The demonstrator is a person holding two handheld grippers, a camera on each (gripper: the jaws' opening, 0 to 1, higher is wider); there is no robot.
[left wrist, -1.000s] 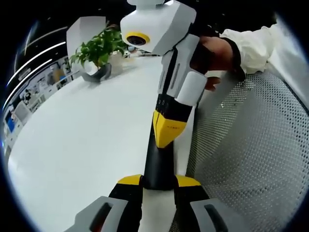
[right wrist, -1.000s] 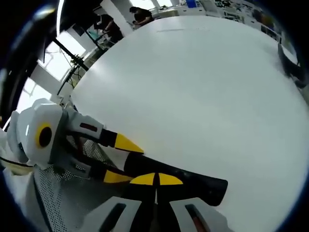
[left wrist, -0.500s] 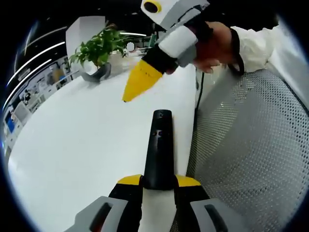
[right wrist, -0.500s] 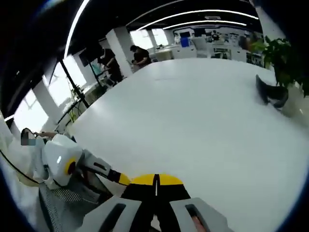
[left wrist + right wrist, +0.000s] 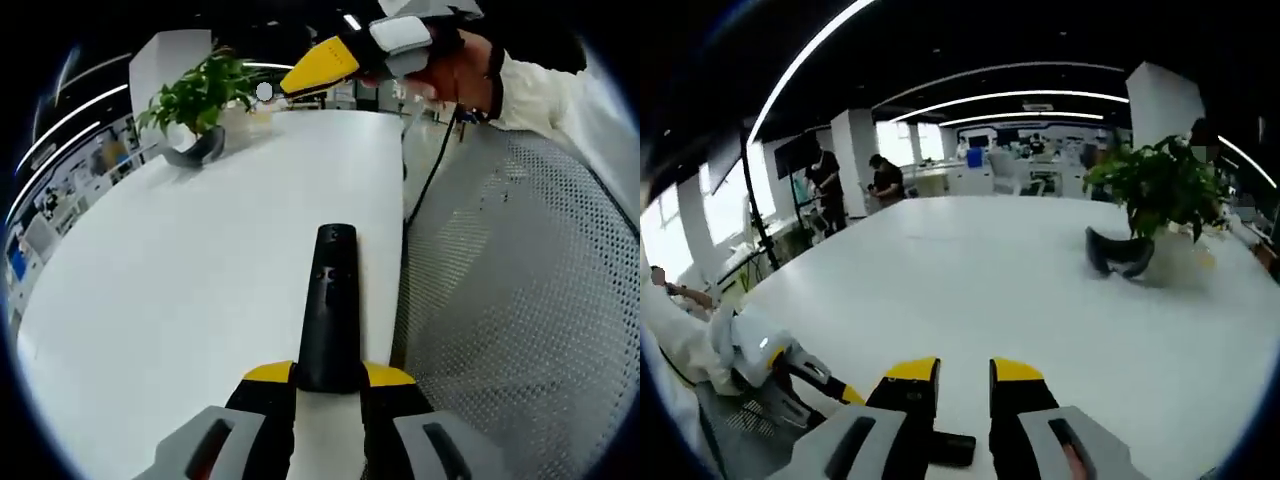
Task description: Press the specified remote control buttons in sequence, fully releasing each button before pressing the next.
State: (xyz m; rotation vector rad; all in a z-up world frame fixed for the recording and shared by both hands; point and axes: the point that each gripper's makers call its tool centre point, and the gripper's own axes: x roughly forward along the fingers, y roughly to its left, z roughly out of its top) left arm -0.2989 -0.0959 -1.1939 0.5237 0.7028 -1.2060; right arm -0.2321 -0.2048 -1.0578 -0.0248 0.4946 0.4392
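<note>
White, smooth and faintly glossy, the table [image 5: 180,270] runs out under both your hands. Nearest you, in the left gripper view, your left gripper [image 5: 328,385] clamps the near end of the remote control [image 5: 330,310], a slim matte-black bar pointing toward 12 o'clock with small buttons near its far tip. At 3 o'clock lies a perforated grey mesh surface [image 5: 520,300], and a black cable [image 5: 432,175] trails along its edge.

Farther off, at 1 o'clock, your right gripper [image 5: 318,68] hangs well above the table, yellow tips pointing toward 9 o'clock, clear of the remote; in the right gripper view its jaws stand a narrow gap apart, holding nothing.

Judging from this, no button is under pressure now. For the next press, keep the left grip steady and level, bring one yellow tip straight down onto a single button, then lift fully clear.

Beyond, at 11 o'clock, a leafy green plant [image 5: 200,95] stands beside a dark curved object [image 5: 195,150].
</note>
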